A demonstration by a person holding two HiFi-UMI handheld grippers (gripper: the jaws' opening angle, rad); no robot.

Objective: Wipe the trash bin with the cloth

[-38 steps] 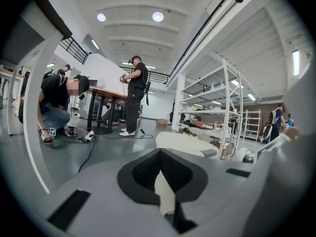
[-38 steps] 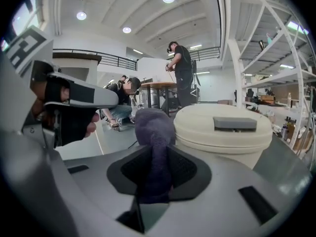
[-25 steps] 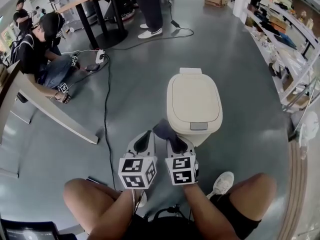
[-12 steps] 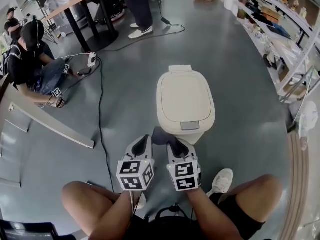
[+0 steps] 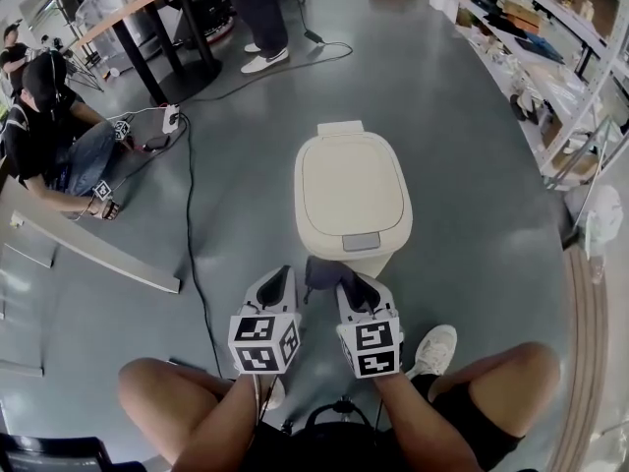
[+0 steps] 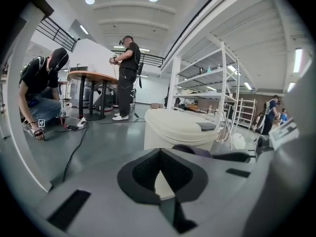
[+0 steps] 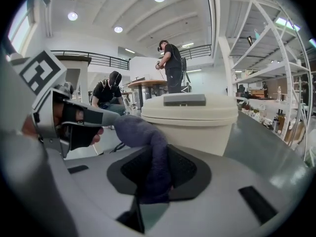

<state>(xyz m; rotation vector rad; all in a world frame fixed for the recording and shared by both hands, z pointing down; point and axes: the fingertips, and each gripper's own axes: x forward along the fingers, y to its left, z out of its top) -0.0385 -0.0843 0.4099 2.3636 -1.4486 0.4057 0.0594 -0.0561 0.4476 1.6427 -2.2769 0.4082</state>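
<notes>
A cream trash bin [image 5: 351, 190] with its lid down stands on the grey floor just ahead of me. My right gripper [image 5: 349, 285] hangs close before its front and is shut on a dark purple cloth [image 5: 320, 269]. The cloth bunches upward between the pads [image 7: 153, 154] toward the bin [image 7: 192, 120]. My left gripper [image 5: 281, 281] hangs beside the right one, shut with nothing in it. In the left gripper view its tips [image 6: 159, 154] point at the bin's wall [image 6: 170, 130], and the cloth [image 6: 191, 150] shows to the right.
A black cable [image 5: 192, 234] runs along the floor left of the bin. A person crouches at far left [image 5: 54, 116] and another stands by a round table [image 5: 257, 13]. A slanted beam [image 5: 93, 249] lies left, shelving [image 5: 550, 62] stands right. My knees and a white shoe [image 5: 433, 348] are below.
The bin has shifted left and up in the head view. Both grippers stay side by side in front of it, the right one still holding the cloth.
</notes>
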